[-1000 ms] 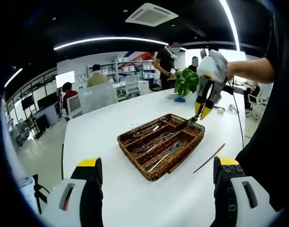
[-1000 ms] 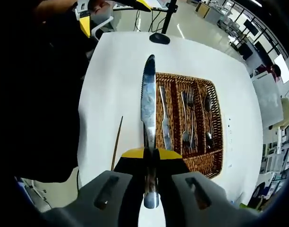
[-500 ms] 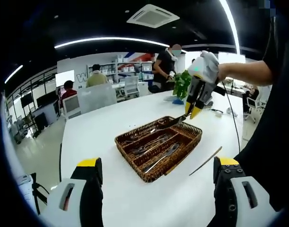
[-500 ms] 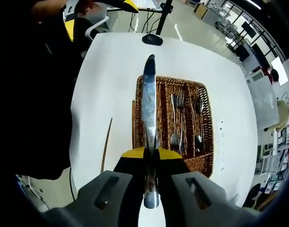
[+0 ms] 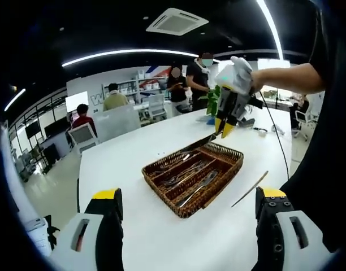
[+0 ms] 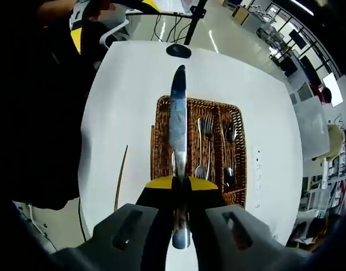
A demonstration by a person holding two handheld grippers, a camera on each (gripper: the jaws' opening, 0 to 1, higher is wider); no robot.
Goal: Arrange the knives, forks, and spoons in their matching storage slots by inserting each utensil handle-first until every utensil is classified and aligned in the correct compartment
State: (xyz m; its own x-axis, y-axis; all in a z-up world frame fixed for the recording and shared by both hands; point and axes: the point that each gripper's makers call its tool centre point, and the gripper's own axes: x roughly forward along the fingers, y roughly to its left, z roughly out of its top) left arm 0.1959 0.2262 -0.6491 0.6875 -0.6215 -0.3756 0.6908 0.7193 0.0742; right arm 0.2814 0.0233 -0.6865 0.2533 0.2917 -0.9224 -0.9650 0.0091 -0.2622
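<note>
My right gripper (image 6: 180, 182) is shut on a serrated table knife (image 6: 177, 121) by its handle, blade pointing forward, held in the air above the wicker cutlery tray (image 6: 159, 138). Forks (image 6: 206, 141) lie in the tray's middle slot and spoons (image 6: 229, 148) in the far one. In the left gripper view the right gripper (image 5: 224, 129) hangs over the far end of the tray (image 5: 187, 206), knife blade (image 5: 200, 141) slanting down toward it. My left gripper (image 5: 187, 203) stands open and empty, well short of the tray.
A thin wooden stick (image 5: 250, 188) (image 6: 121, 176) lies on the white table (image 5: 133, 164) beside the tray. A black round base (image 6: 178, 51) sits at the table's far end. A potted plant (image 5: 211, 101), chairs and several people stand beyond the table.
The right gripper has risen with the knife, so the tray looks smaller below it. In the left gripper view it drifted left and up. The left gripper stays open.
</note>
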